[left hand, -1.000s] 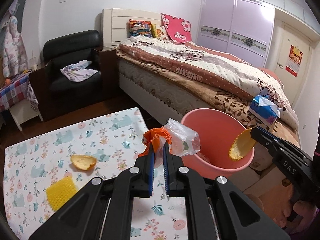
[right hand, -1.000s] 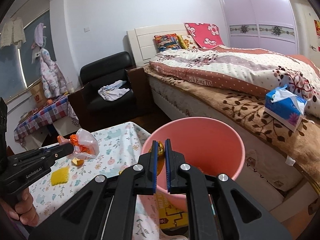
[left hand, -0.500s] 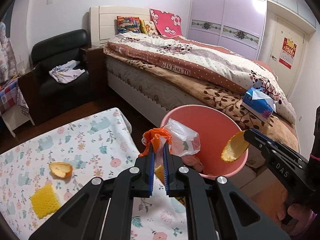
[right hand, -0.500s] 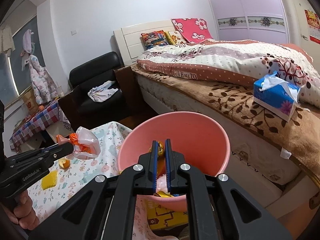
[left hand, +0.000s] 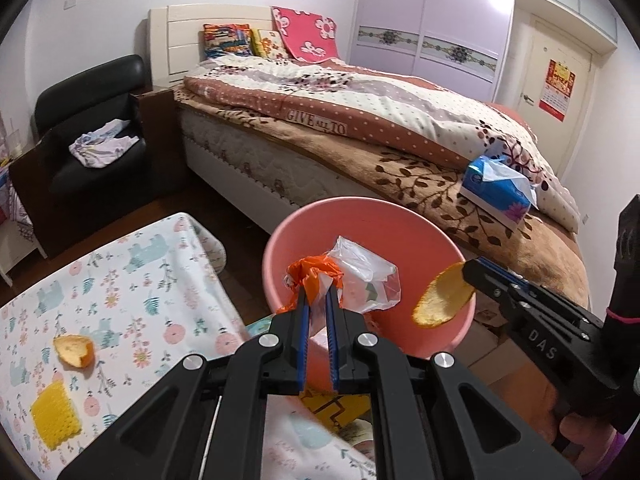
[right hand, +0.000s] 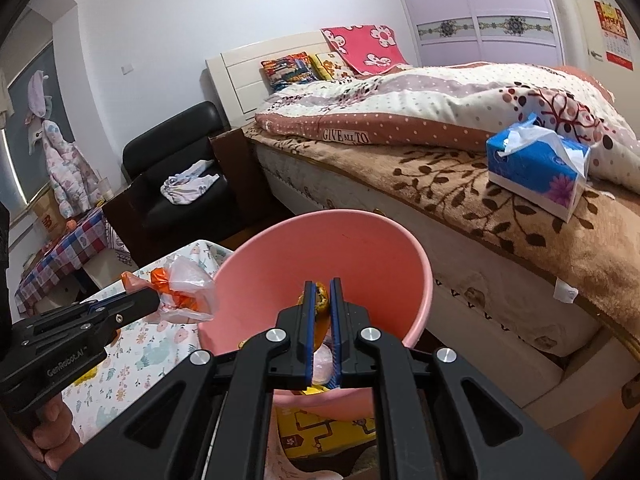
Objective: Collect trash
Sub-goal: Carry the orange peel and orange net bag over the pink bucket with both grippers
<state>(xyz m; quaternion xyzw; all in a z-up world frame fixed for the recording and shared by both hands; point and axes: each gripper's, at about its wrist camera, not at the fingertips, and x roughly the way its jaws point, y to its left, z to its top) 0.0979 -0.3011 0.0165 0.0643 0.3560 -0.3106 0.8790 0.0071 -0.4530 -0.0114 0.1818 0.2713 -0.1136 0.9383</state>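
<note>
You're carrying a load in each hand. Your left tool is clamping narrow on the crumpled plastic bag, clear with orange bunched at the pinch, and it's hanging at the near left rim of the pink bin. Bring it further over the mouth before you let go; the bag is light and, I'd judge, could drift back onto the table. Your right tool is gripping tight on a piece of orange peel, already sitting above the opening, so that one is looking ready to drop straight down.

Counting left to right: one yellow sponge-like square and one peel piece lying on the table, one bag, one bin, one peel in your right tool. Two tools, both loaded.
</note>
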